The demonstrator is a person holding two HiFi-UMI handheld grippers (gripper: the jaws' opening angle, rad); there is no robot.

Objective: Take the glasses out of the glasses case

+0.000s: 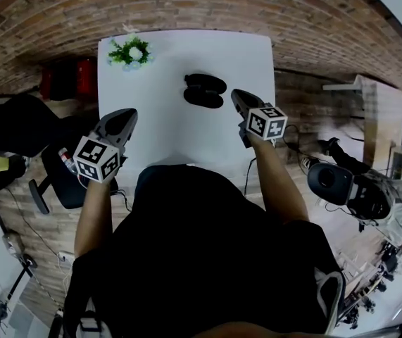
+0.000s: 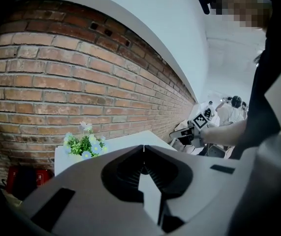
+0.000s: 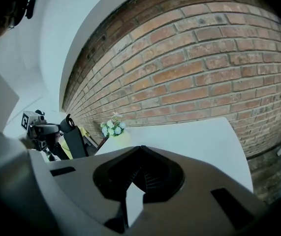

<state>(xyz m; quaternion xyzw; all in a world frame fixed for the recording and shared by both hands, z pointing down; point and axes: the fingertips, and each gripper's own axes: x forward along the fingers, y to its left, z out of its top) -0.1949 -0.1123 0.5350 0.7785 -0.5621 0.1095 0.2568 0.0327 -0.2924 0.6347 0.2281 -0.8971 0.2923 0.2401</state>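
Both the left claw [image 1: 126, 113] and right claw [image 1: 238, 95] are closed, empty. Likely approach step: black oval glasses case [image 1: 204, 90] lies ahead between them; next, reach it.

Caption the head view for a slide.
Left gripper and right gripper, both shut, poised before the glasses case on the table.

left tool [image 1: 130, 114] closed, right tool [image 1: 236, 94] closed, both empty
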